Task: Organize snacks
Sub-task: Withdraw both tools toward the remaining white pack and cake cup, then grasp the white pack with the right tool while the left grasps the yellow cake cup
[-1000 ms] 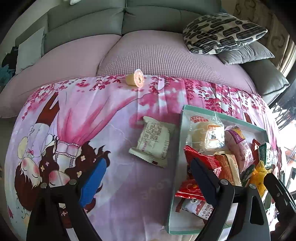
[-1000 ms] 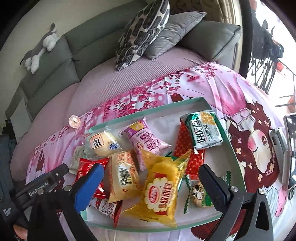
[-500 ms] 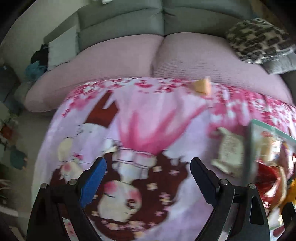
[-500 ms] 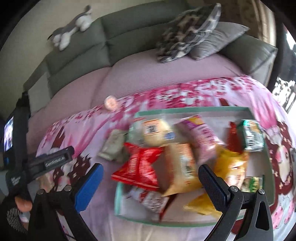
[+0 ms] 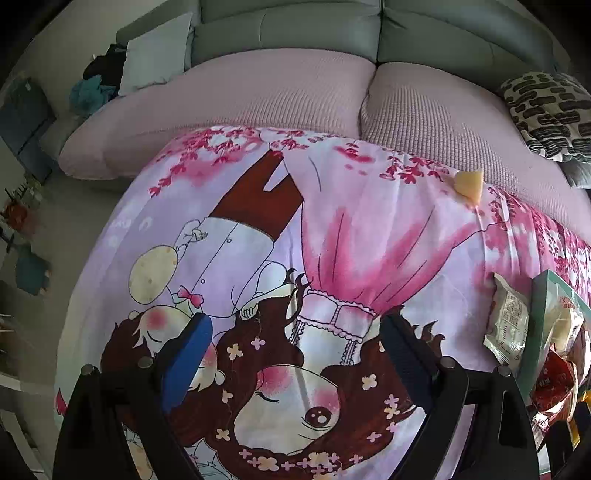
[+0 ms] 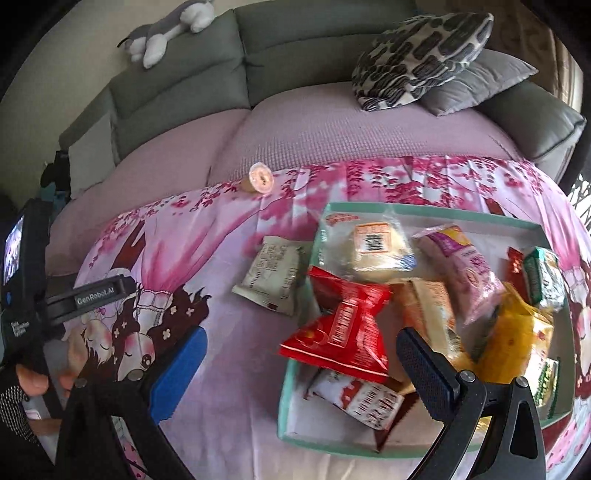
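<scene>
A teal-rimmed tray lies on the pink cartoon cloth and holds several snack packets, among them a red bag, a yellow bag and a wrapped bun. A beige packet lies on the cloth left of the tray; it also shows in the left wrist view. A small jelly cup lies at the cloth's far edge, seen too in the left wrist view. My right gripper is open and empty over the tray's left edge. My left gripper is open and empty over bare cloth, left of the tray.
A grey sofa with a pink cover lies behind the cloth. Patterned and grey pillows sit at its right, a plush toy on its back. The left gripper's body shows at the left of the right wrist view.
My left gripper has swung left, away from the tray and the beige packet, to bare cloth. My right gripper has shifted left from the tray's middle to its left edge. Both stay open.
</scene>
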Action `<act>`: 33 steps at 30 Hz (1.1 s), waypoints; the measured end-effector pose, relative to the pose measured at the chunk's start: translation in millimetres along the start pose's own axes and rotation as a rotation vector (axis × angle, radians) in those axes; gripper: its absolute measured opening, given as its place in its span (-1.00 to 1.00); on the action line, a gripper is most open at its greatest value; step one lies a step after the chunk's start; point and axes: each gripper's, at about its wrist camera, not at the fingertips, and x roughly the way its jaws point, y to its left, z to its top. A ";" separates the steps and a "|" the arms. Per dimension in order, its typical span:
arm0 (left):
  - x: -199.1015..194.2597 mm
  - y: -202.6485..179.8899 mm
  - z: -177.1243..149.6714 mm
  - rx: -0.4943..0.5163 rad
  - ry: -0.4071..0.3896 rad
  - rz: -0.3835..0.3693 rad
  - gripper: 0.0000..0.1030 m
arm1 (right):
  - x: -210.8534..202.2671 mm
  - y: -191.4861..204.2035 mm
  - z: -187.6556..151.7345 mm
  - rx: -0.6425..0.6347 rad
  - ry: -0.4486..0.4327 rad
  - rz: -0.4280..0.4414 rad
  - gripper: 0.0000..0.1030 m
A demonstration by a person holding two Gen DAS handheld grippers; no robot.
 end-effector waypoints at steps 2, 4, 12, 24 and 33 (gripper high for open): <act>2.8 2.5 0.4 -0.009 0.007 -0.011 0.79 | 5.0 7.9 8.9 0.014 0.011 0.028 1.00; 6.4 5.4 2.2 -0.017 0.011 -0.012 0.79 | 9.6 17.9 20.0 0.011 0.018 0.063 1.00; 17.8 17.2 11.6 -0.038 0.021 -0.030 0.79 | 44.4 42.8 57.6 -0.003 0.126 0.078 0.79; 30.6 -1.0 26.4 0.027 0.039 -0.117 0.79 | 115.2 31.1 65.5 0.028 0.338 -0.048 0.31; 39.9 -12.5 29.0 0.066 0.083 -0.169 0.80 | 136.3 42.8 63.8 0.004 0.404 -0.045 0.12</act>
